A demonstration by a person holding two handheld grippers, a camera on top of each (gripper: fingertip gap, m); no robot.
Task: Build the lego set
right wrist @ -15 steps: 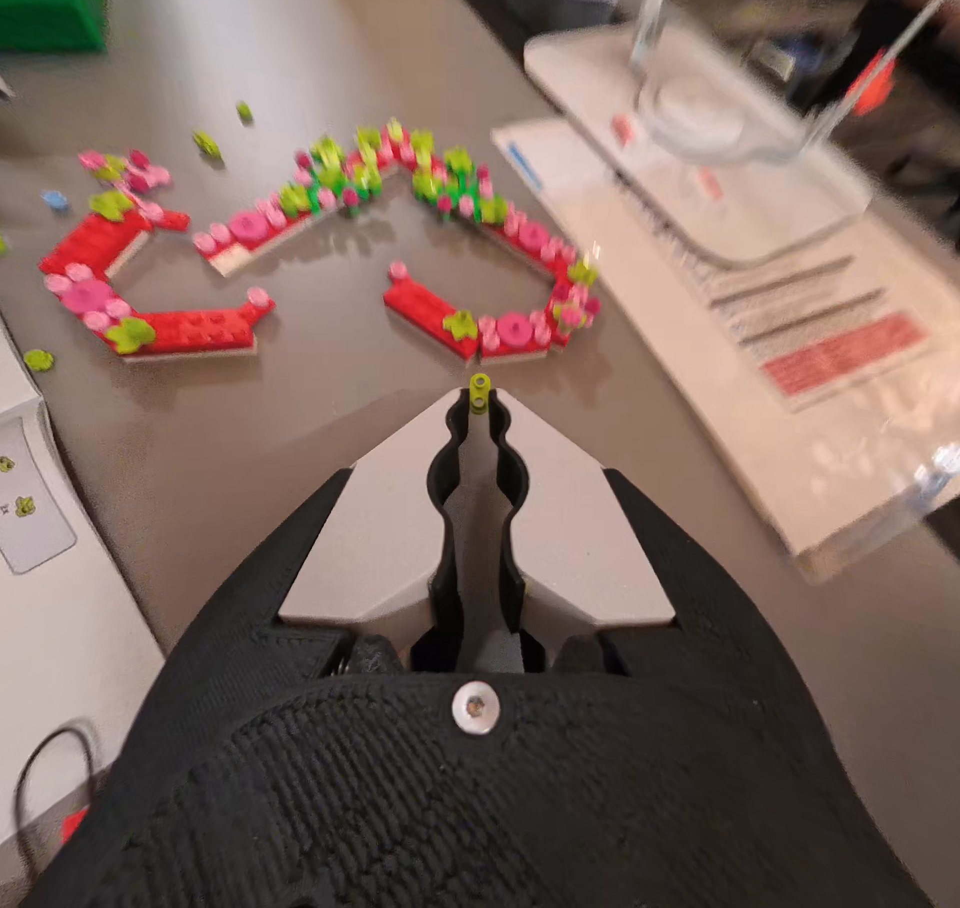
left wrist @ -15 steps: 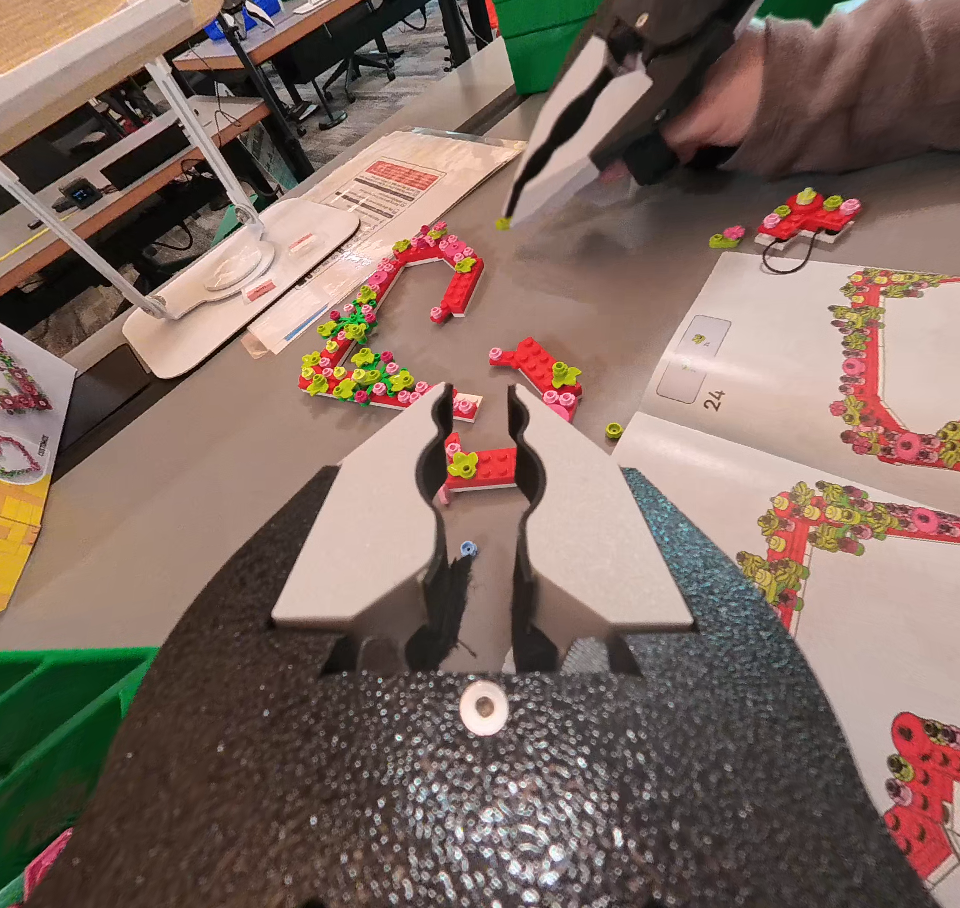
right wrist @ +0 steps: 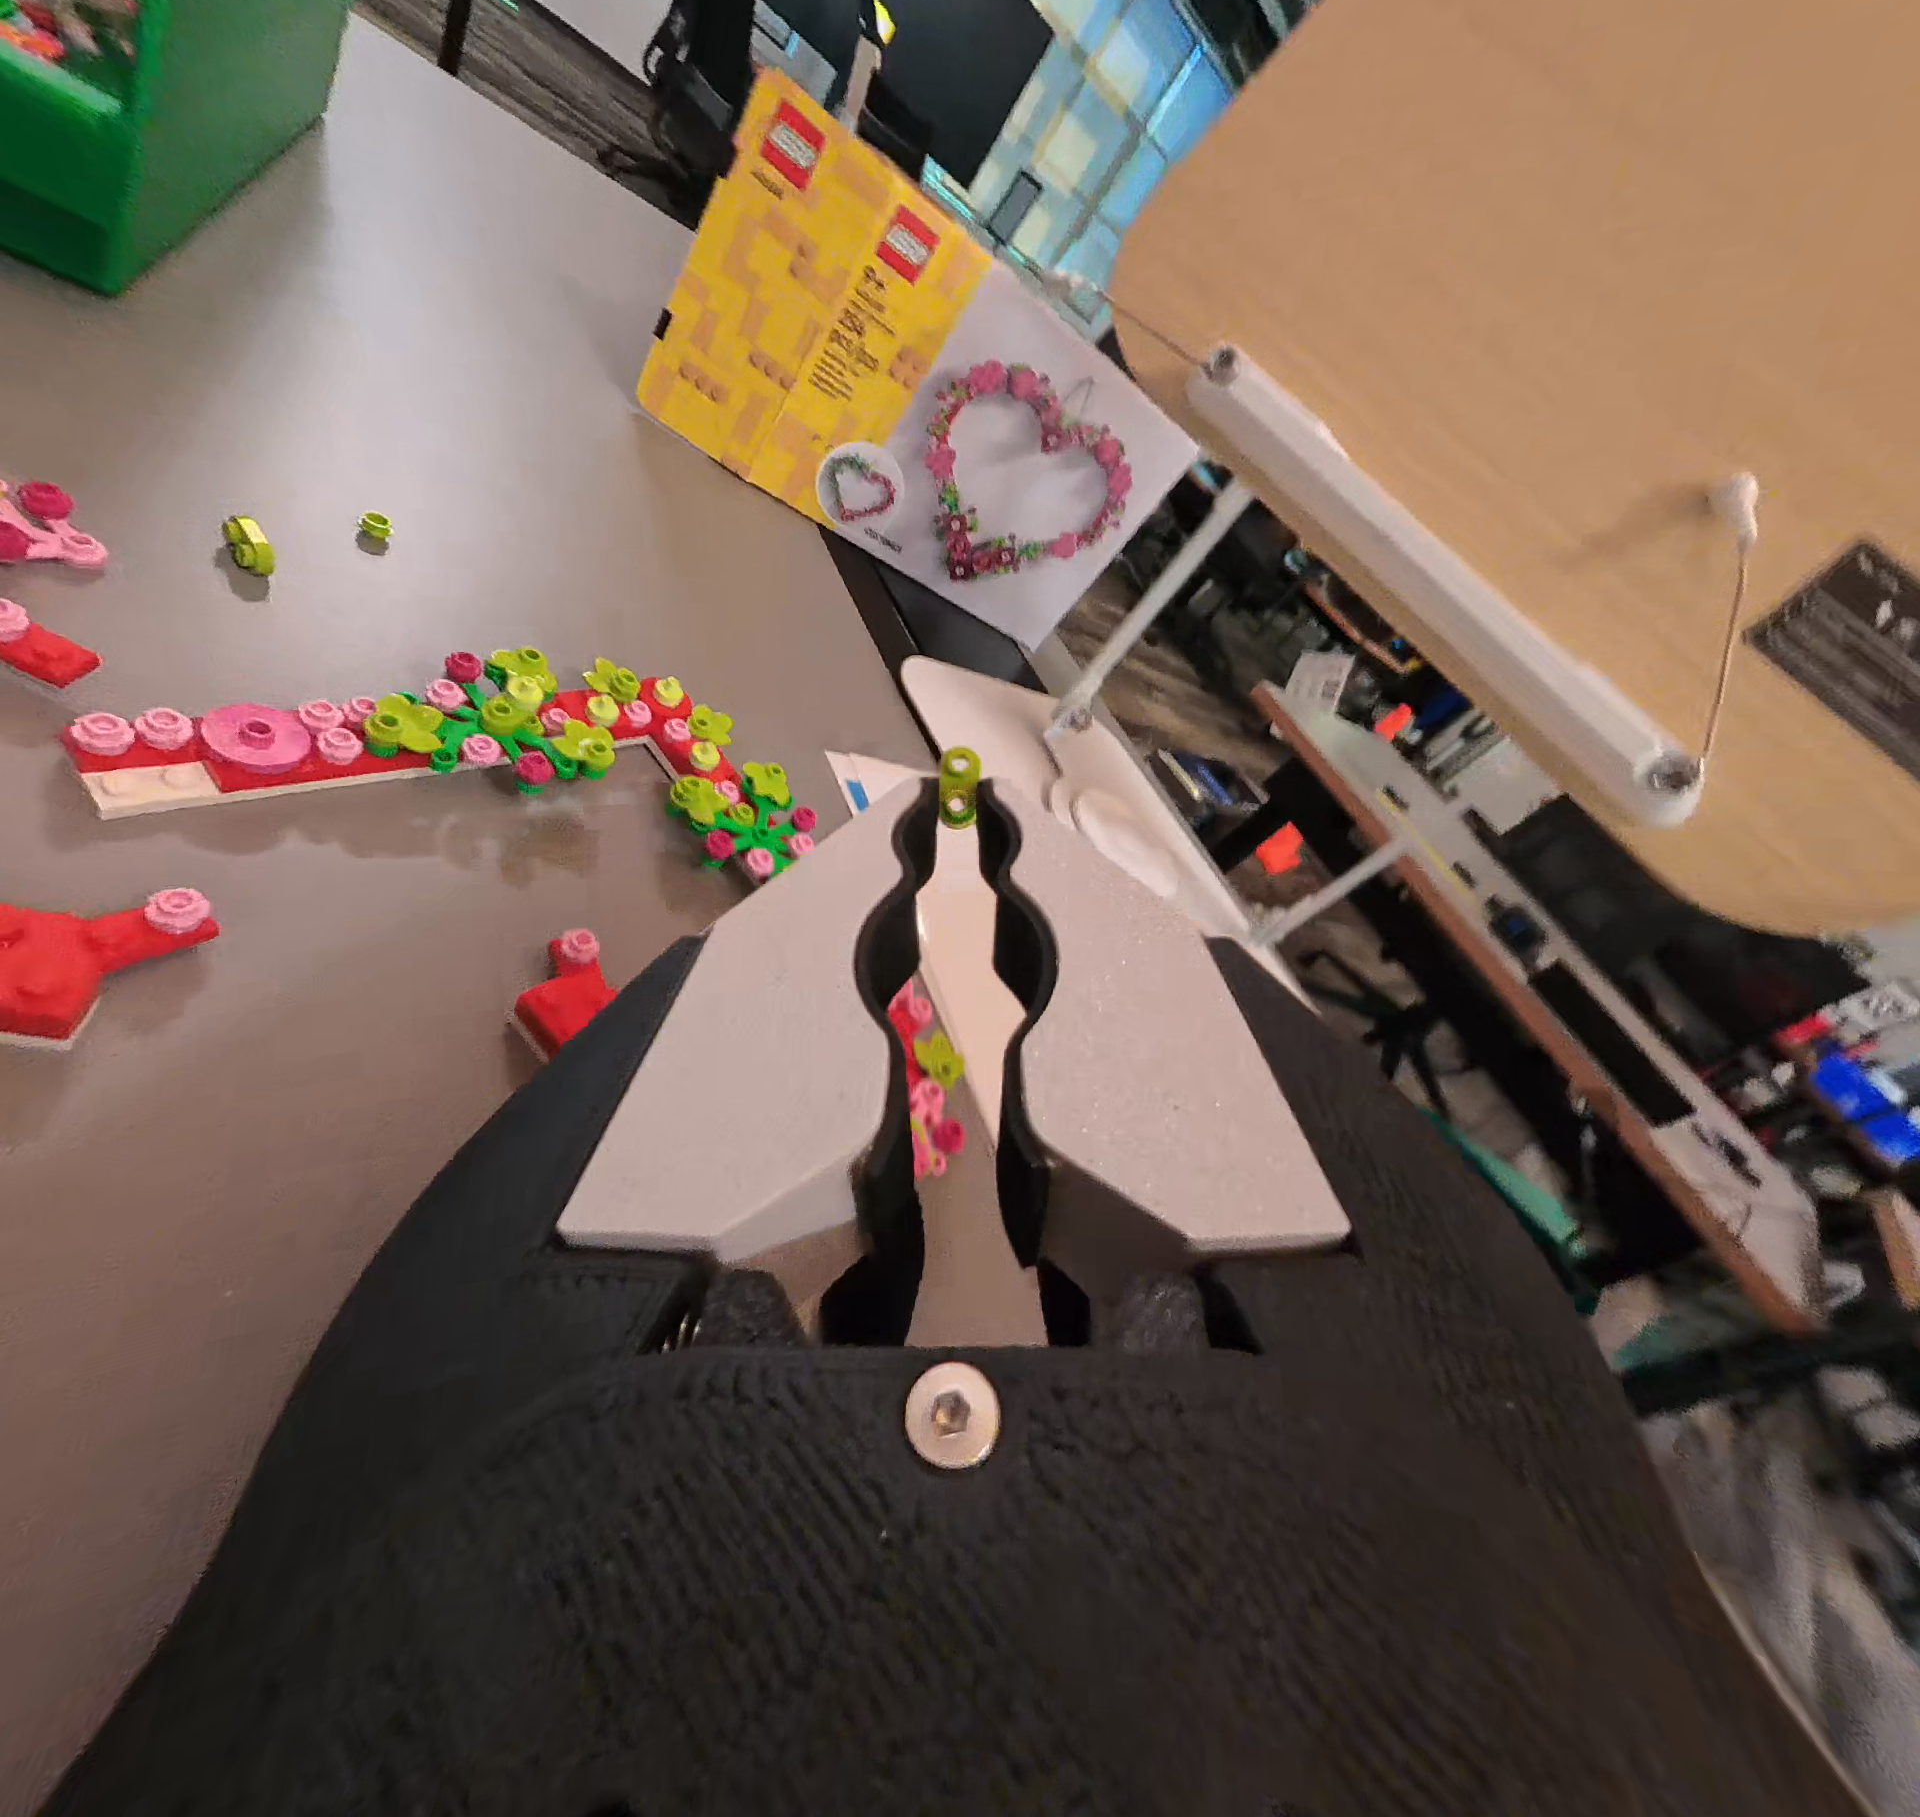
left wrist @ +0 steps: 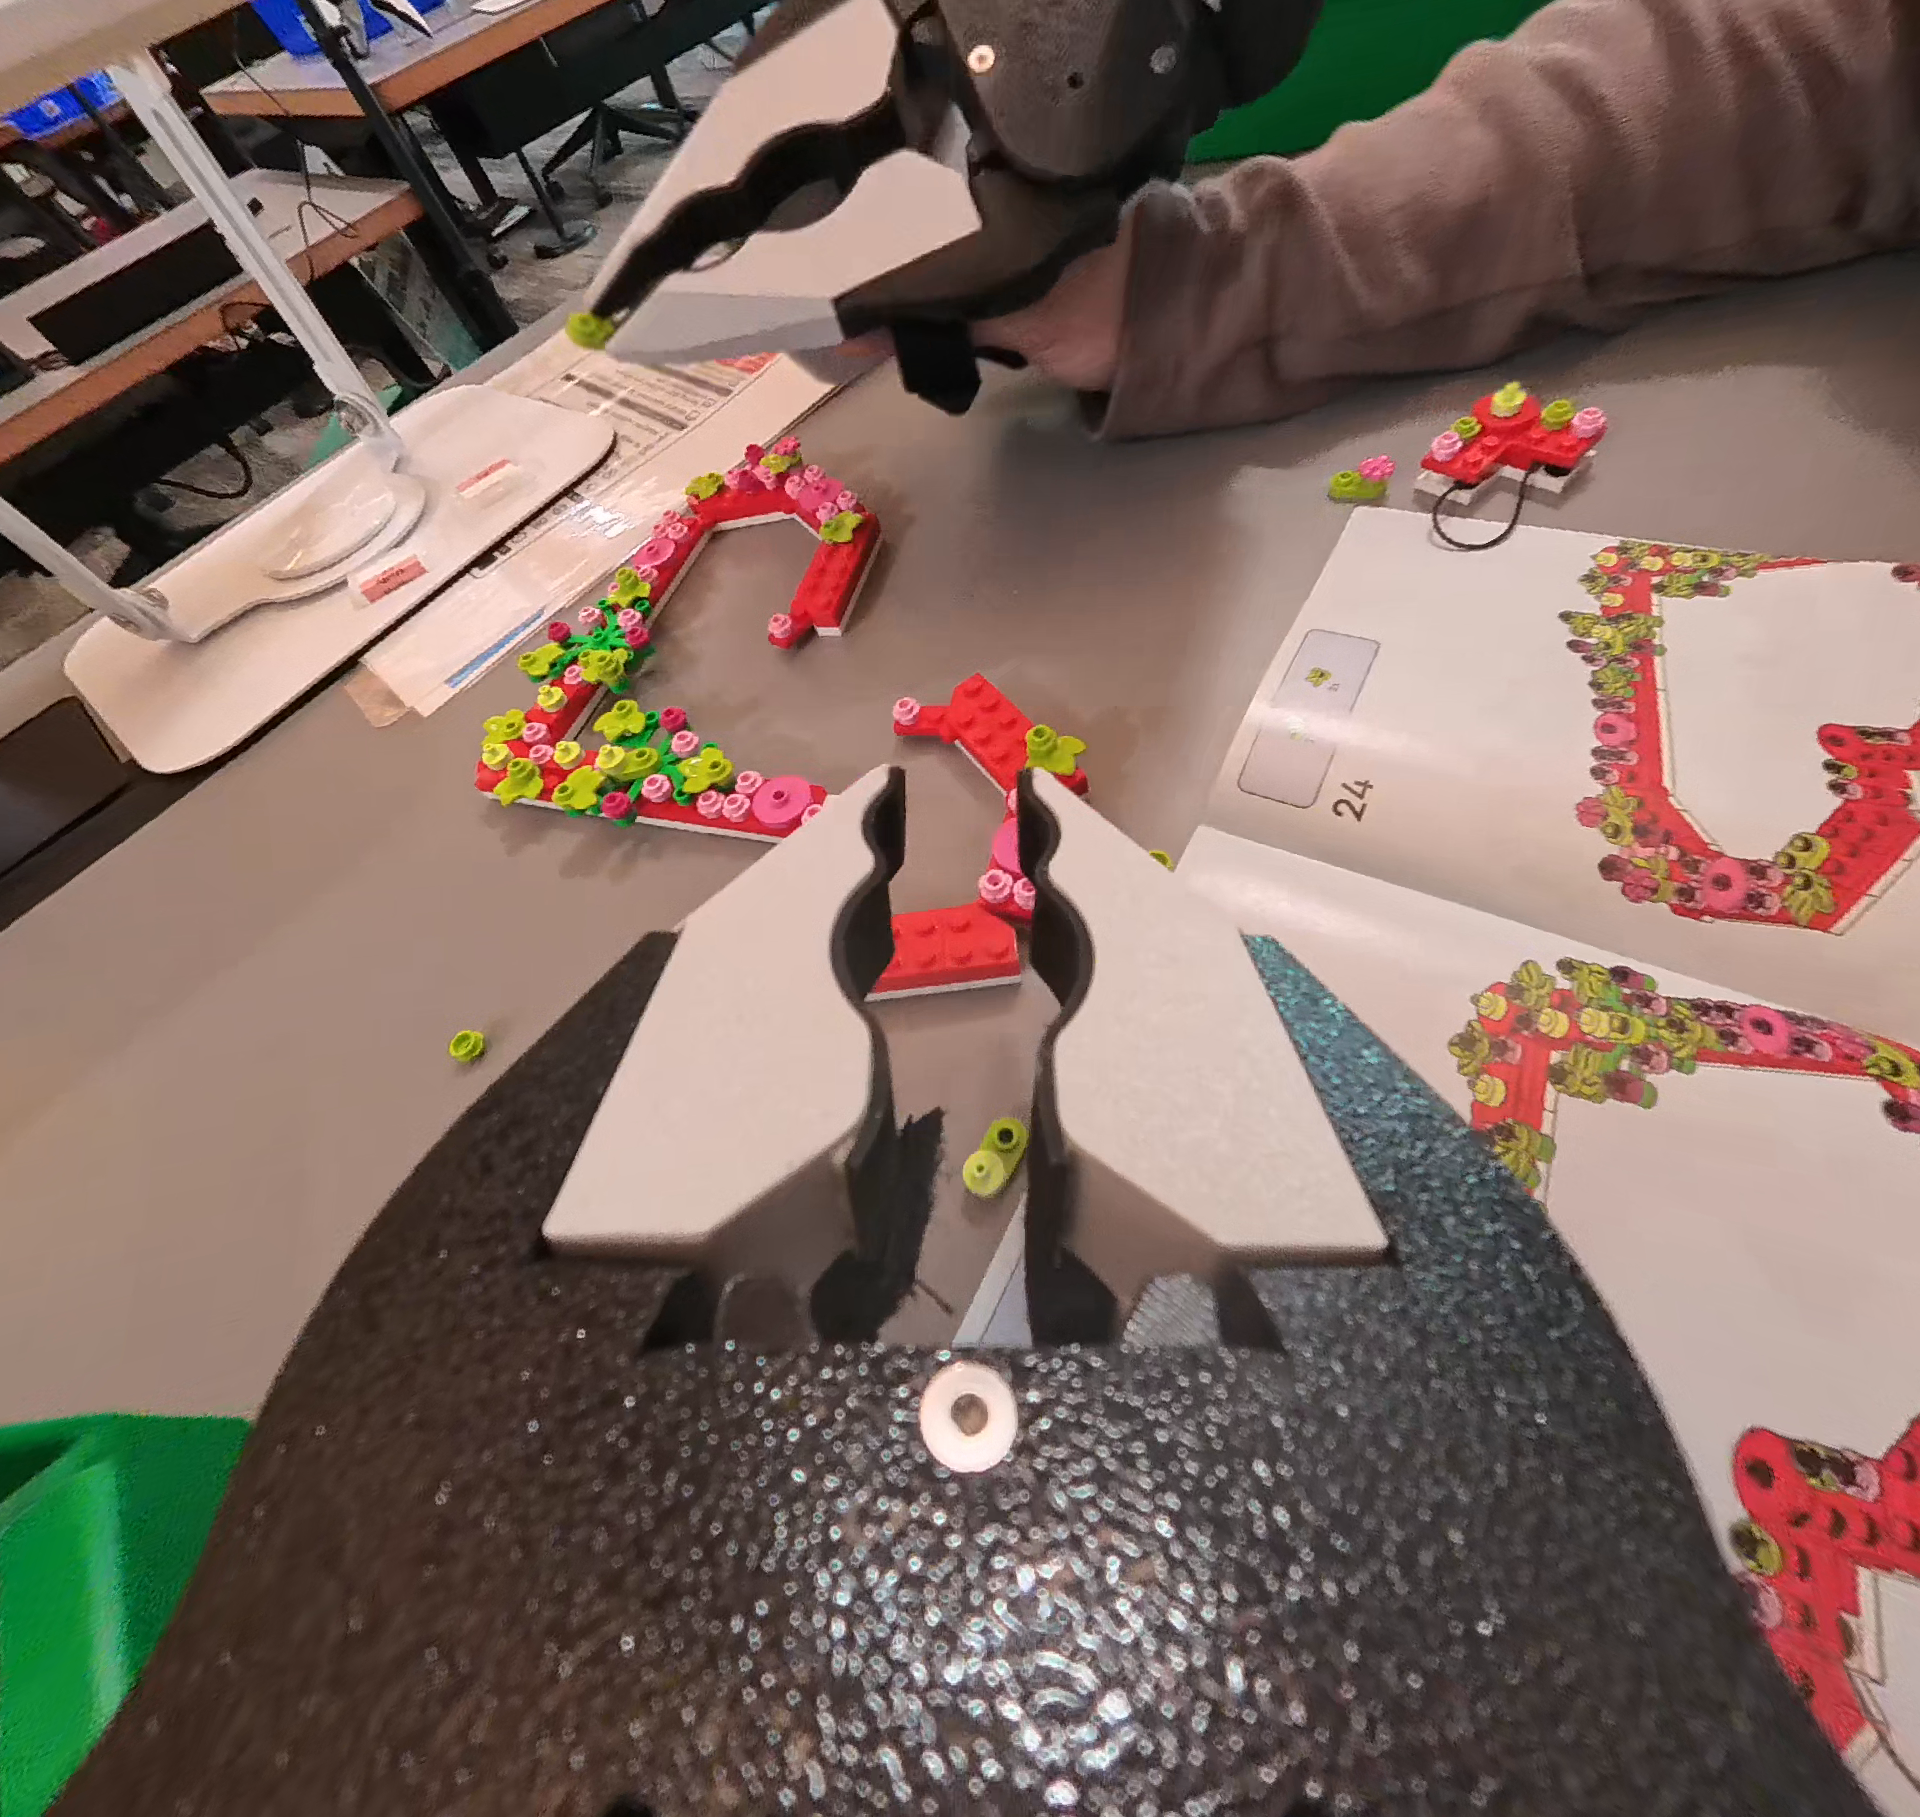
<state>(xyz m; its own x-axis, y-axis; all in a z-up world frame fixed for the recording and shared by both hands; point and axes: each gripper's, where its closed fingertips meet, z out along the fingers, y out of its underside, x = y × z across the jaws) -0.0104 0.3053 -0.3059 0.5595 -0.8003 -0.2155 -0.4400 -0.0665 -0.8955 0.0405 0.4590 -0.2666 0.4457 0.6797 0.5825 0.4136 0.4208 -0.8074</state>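
Red lego heart segments lie apart on the grey table: a flowered segment point(left wrist: 613, 739) point(right wrist: 416, 739), an arched segment point(left wrist: 800, 552) and a plain red segment point(left wrist: 951, 946). My left gripper point(left wrist: 961, 791) is open and empty, and the plain red segment shows between its fingers. A loose lime piece point(left wrist: 992, 1154) lies under it. My right gripper point(right wrist: 958, 793) point(left wrist: 603, 325) is shut on a small lime lego piece point(right wrist: 958, 780) point(left wrist: 588, 328). It holds the piece in the air above the far side of the arched segment.
An open instruction booklet point(left wrist: 1507, 728) lies at the right, with a small red assembly point(left wrist: 1507, 437) beyond it. A white lamp base point(left wrist: 312, 562), papers, the yellow lego box point(right wrist: 821, 354) and a green bin point(right wrist: 156, 126) ring the table. Loose lime pieces point(right wrist: 247, 543) lie about. Some 15 cm of space lies between my two pairs of fingers.
My right gripper has risen and tilted up with the lime piece still in it. My left gripper has moved forward over the plain red segment.
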